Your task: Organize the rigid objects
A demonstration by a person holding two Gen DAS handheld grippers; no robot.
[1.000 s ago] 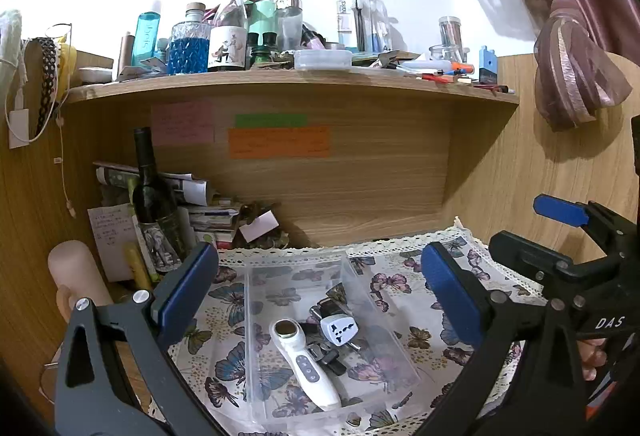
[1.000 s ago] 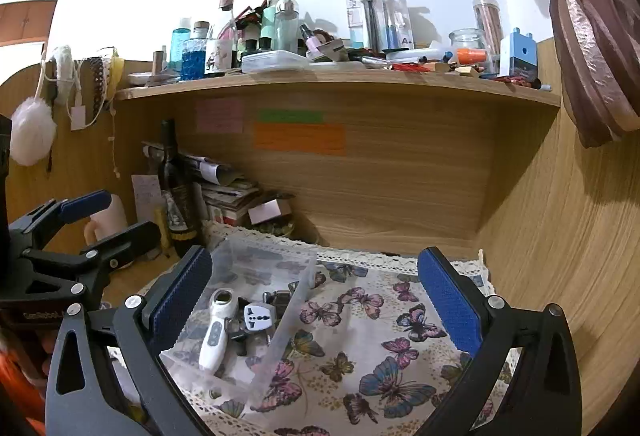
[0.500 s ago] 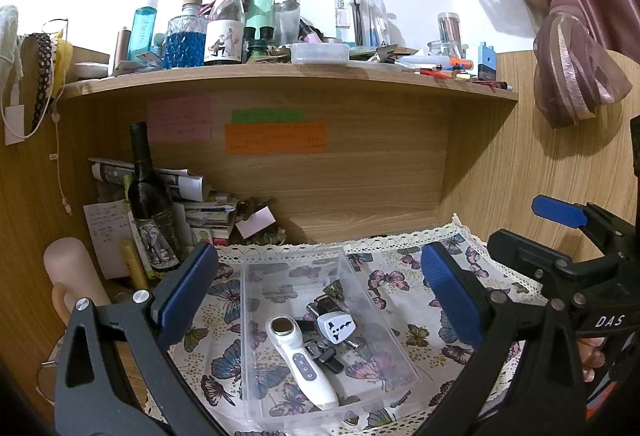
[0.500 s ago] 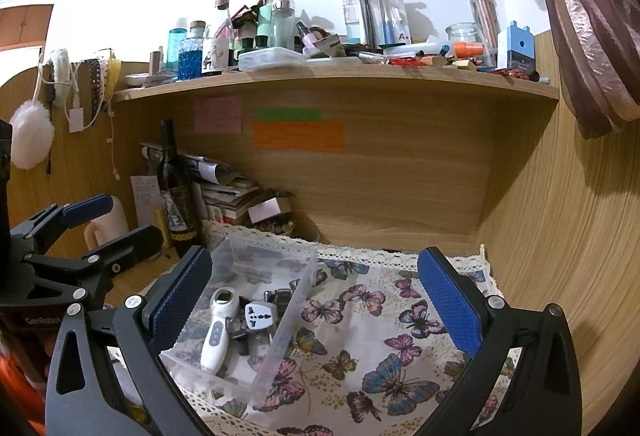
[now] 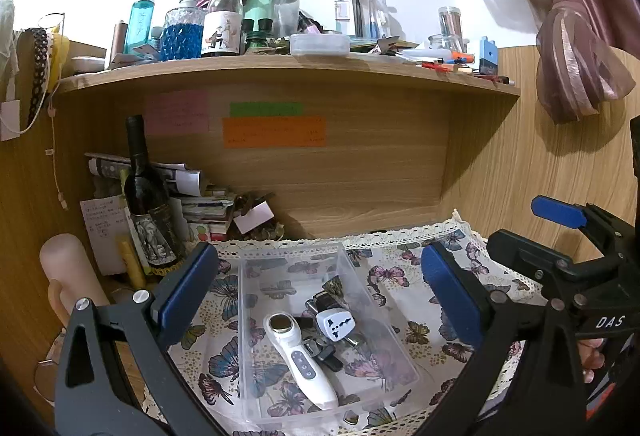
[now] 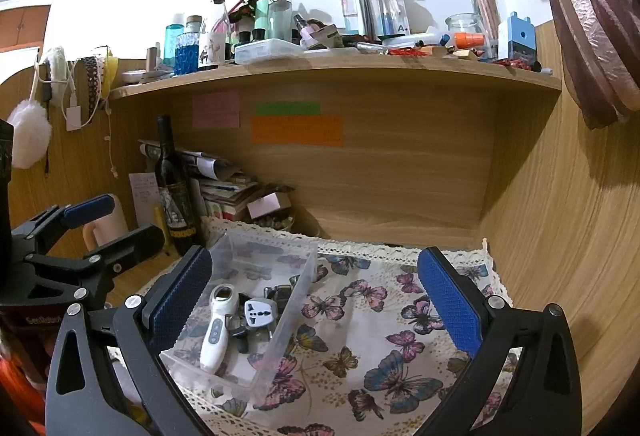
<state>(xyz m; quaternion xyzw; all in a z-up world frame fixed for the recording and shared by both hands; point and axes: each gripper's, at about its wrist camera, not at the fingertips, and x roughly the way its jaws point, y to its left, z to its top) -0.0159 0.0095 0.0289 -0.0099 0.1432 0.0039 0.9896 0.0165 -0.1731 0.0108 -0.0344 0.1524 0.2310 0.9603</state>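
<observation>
Left wrist view: the left gripper (image 5: pixel 320 288) hangs spread wide and empty above a clear plastic bin (image 5: pixel 360 388) on a butterfly-print cloth (image 5: pixel 404 276).

Right gripper (image 6: pixel 316 292) is likewise released, its blue pads far apart and holding nothing over the cloth, just right of the bin; in the left wrist view its black frame reads "DAS". Inside the bin lie a white handheld device (image 5: pixel 298 356) with a round gold-toned head and a row of buttons, a white travel adapter (image 5: pixel 335 324) showing its socket holes, and some dark small parts I cannot identify, touching the two. Beyond, a dark wine bottle (image 5: pixel 146 195) stands beside stacked papers, under pink, green and orange sticky notes (image 5: pixel 274 131) whose writing is too small to read. On the shelf (image 6: pixel 336 69) above, a pack shows "A+".
</observation>
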